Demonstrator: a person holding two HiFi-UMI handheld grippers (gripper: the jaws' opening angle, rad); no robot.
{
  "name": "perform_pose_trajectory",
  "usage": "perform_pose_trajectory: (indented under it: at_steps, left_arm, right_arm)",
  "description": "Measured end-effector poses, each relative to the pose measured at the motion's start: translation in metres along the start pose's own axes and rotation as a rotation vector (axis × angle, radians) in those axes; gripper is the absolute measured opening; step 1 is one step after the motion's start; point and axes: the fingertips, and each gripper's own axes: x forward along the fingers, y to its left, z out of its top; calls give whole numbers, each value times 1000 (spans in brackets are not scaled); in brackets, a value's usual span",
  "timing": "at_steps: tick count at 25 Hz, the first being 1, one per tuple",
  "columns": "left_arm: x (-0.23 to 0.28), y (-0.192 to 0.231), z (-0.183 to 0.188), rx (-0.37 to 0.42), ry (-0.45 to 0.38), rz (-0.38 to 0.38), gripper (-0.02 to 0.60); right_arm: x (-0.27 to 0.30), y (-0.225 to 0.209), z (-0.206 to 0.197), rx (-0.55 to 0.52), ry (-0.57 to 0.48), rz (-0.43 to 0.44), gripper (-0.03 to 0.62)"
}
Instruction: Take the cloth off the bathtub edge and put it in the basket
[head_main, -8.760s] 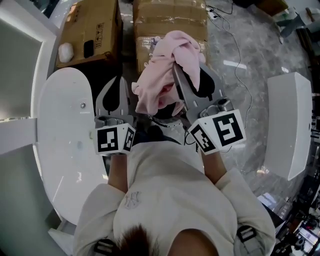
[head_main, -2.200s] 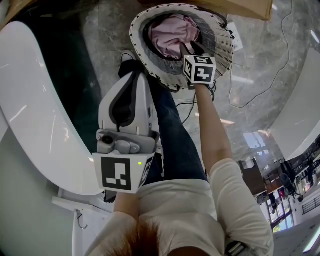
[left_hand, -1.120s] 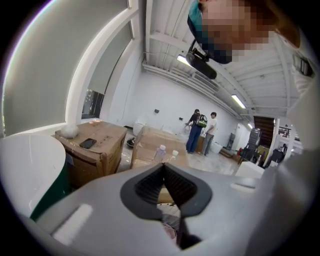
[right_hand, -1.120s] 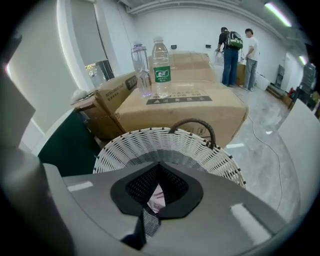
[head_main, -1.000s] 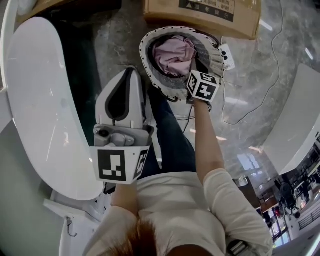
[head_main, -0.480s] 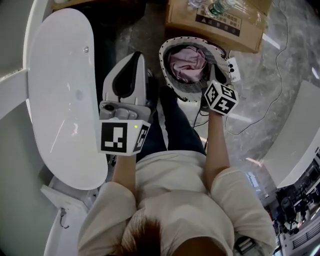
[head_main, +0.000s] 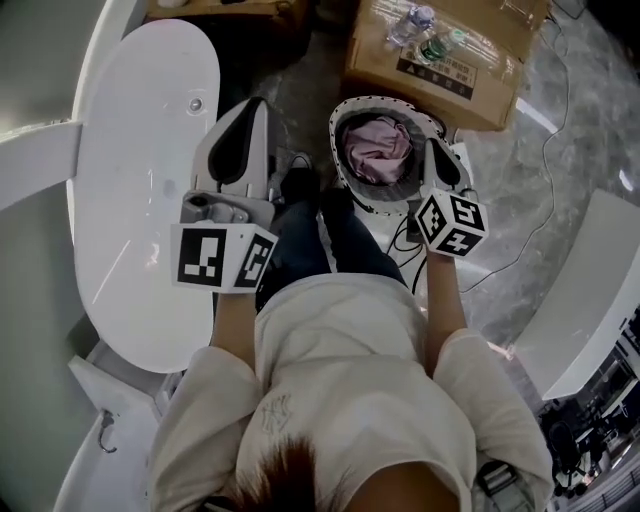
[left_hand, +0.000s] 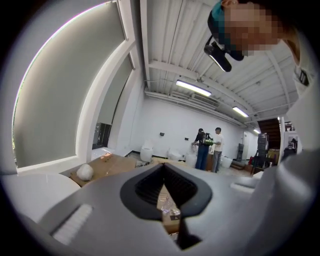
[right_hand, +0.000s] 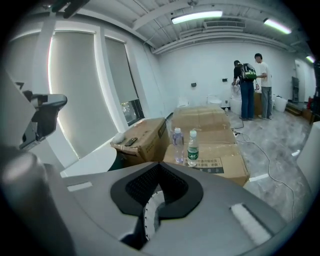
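A: What changed?
B: The right gripper (head_main: 437, 150) has risen out of the basket (head_main: 340, 170); the left gripper (head_main: 252, 105) rose too.
A: Jaws?
B: Both pressed together, empty. The cloth (head_main: 378, 150) lies in the basket, upper middle.

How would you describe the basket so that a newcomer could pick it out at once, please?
Find the long white bathtub at the head view's left; to its right, on the floor, a brown box carries bottles. The basket stands beside that box, nearer the person: the only round thing there, with a white dotted rim and a pink cloth inside.
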Motion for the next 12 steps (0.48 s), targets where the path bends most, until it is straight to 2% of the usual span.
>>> perform_pose_trajectory:
  at_steps: [12]
  left_arm:
    - [-47,-8,75,8,-107,2,49]
  right_arm:
    - [-81,53,105,-38,-210,124,-2]
